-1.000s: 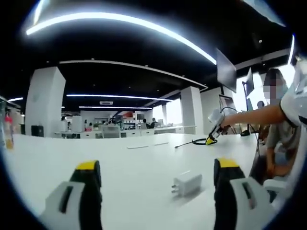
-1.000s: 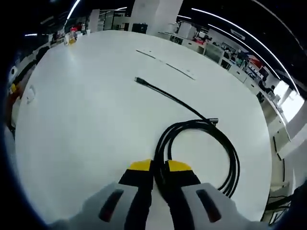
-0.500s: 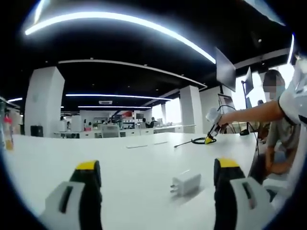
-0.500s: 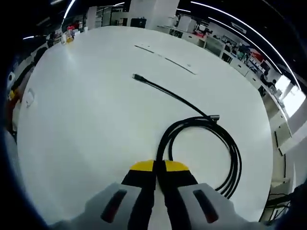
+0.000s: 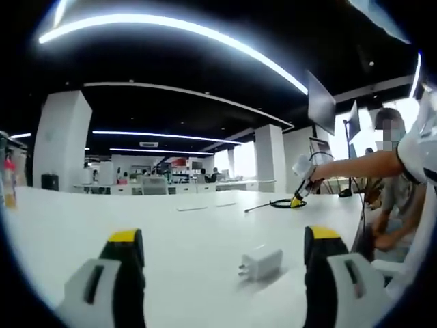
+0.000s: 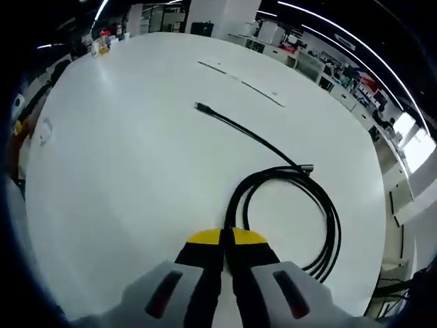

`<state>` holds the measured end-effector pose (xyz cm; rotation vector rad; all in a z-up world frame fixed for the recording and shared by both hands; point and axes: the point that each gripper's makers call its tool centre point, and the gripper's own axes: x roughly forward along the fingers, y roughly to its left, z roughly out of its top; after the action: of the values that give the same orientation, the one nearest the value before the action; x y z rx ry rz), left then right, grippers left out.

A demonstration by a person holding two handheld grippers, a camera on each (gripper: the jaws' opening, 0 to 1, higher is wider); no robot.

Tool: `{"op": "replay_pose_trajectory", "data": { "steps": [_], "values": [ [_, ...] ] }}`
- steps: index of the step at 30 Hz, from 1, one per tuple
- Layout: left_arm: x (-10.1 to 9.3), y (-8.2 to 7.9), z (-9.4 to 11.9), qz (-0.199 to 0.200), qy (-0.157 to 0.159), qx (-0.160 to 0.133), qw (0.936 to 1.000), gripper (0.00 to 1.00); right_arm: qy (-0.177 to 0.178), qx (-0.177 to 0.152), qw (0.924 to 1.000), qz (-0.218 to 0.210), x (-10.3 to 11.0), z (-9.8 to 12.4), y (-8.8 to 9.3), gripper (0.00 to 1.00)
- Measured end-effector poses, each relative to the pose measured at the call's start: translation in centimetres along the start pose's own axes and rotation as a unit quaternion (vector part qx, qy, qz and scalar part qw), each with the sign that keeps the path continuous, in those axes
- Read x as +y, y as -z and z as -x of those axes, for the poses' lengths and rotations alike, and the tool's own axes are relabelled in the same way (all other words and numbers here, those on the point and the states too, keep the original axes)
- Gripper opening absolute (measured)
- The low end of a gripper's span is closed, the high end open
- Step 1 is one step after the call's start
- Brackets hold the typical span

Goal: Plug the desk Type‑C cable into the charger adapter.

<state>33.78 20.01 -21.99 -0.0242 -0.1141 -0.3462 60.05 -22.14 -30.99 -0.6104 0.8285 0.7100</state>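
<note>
A broad white desk (image 6: 136, 157) fills the scene, smooth and glossy, set in a large open office with a dark ceiling crossed by long curved strip lights (image 5: 171, 31). White columns (image 5: 58, 140) stand at the back, with rows of other desks and screens beyond them. A monitor (image 5: 321, 101) hangs high on the right of the left gripper view.

In the left gripper view the left gripper (image 5: 225, 256) sits low over the desk, level with the surface, its yellow-tipped jaws spread wide apart with nothing between them. The white charger adapter (image 5: 259, 263) lies flat on the desk between the two jaws, nearer the right one and touching neither. Far across the desk a person's bare arm (image 5: 358, 164) reaches out from a white sleeve, holding the right gripper (image 5: 298, 199) tip-down at the black cable (image 5: 273, 203).

In the right gripper view the right gripper (image 6: 225, 238) looks steeply down on the desk. Its jaws are pressed together on the black cable (image 6: 307, 205) where the coil's near edge meets them. The rest of the coil lies in loose loops to the right, and one straight strand runs away up the desk to a small plug end (image 6: 199, 106) lying free on the surface.
</note>
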Motion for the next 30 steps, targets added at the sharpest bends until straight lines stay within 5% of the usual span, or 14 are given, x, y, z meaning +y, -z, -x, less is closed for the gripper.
{"op": "replay_pose_trajectory", "data": {
  "steps": [30],
  "values": [
    [-0.6,0.0,-0.1,-0.001,0.009,0.002,1.0,1.0,-0.025,-0.001,0.9992,0.031,5.4,3.3,2.4,0.02]
  ]
}}
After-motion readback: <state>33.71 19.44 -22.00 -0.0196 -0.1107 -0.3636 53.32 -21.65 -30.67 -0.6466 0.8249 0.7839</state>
